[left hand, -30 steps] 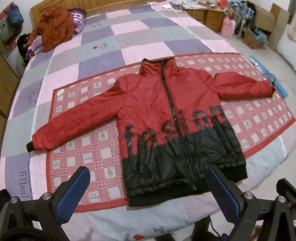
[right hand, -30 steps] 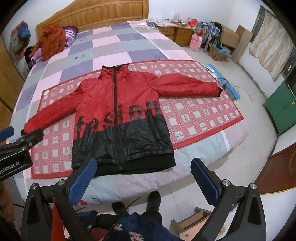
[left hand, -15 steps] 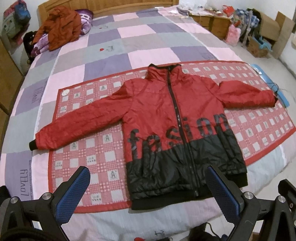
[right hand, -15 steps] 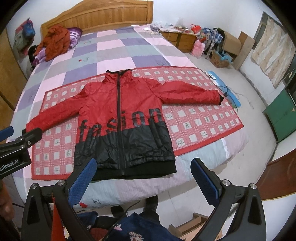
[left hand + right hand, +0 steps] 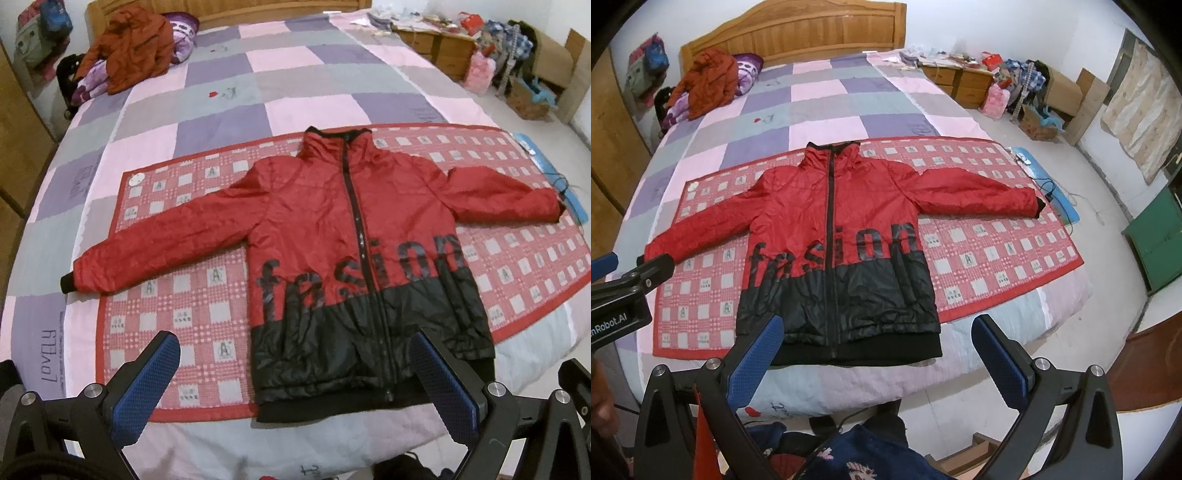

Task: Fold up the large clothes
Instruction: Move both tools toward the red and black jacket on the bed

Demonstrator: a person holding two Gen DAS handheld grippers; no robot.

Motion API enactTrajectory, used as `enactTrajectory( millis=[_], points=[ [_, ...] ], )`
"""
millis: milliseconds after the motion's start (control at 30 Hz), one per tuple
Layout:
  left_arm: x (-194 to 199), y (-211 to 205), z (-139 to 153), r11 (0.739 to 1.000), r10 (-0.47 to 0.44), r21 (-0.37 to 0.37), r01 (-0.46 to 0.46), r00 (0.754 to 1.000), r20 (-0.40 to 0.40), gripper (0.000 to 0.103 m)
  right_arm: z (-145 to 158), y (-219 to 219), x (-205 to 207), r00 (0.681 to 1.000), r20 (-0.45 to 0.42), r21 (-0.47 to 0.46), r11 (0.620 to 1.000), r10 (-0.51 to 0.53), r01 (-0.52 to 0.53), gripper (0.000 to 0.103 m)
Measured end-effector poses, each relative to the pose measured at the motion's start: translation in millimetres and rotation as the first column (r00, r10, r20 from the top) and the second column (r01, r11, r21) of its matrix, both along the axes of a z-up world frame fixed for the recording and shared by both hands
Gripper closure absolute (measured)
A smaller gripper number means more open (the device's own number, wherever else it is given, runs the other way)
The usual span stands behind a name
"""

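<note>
A red and black zipped jacket [image 5: 351, 236] lies flat, front up, sleeves spread, on a red checked mat [image 5: 184, 306] on the bed; it also shows in the right wrist view [image 5: 834, 236]. My left gripper [image 5: 291, 373] is open and empty, held above the jacket's hem near the bed's front edge. My right gripper [image 5: 879, 354] is open and empty, held just off the front edge below the hem. The left gripper's body [image 5: 624, 291] shows at the left of the right wrist view.
An orange coat [image 5: 136, 44] is piled by the wooden headboard [image 5: 798, 33]. The quilt [image 5: 303, 85] is pink, purple and grey. Cabinets and boxes [image 5: 1027, 92] stand at the right on the floor. Clothes [image 5: 849, 454] lie below my right gripper.
Both views have tilted up and pulled back a little, so the jacket sits lower in frame. The jacket has not moved and both grippers stay open.
</note>
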State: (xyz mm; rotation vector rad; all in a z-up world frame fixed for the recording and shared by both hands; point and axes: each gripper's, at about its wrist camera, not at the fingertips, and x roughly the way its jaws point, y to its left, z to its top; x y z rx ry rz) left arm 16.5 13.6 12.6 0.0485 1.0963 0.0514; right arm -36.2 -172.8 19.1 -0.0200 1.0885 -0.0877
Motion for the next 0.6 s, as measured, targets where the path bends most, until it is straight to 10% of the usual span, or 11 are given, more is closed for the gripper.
enactTrajectory(
  millis=[600],
  points=[
    [55.7, -82.4, -21.9, 0.997, 0.082, 0.006, -0.082, 0.995, -0.051, 0.000, -25.8, -93.9, 69.2, 0.996, -0.059, 0.023, 0.998, 0.066, -0.064, 0.000]
  ],
)
